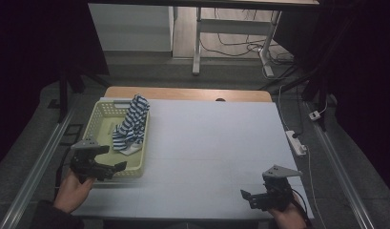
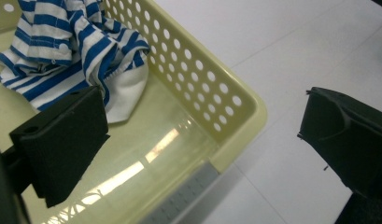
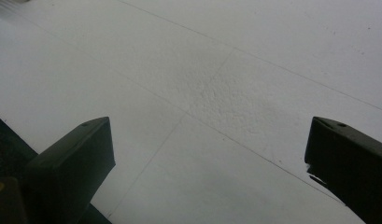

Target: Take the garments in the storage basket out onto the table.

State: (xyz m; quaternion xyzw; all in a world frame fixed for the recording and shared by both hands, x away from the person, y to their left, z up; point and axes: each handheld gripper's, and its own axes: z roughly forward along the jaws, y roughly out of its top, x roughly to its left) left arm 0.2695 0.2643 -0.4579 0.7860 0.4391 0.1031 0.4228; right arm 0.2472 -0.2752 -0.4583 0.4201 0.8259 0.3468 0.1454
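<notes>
A pale yellow perforated basket stands at the table's left side. A blue-and-white striped cloth lies bunched in it, draped up over the right rim. In the left gripper view the cloth fills the basket's far part, and the basket's near corner rim runs between the jaws. My left gripper hovers open over the basket's near end, nothing held; its midpoint sits above the rim. My right gripper is open over bare table near the front right edge, midpoint.
The white table top spreads between the two grippers. A power strip lies at the table's right edge with cables behind. A wooden strip runs along the table's far edge.
</notes>
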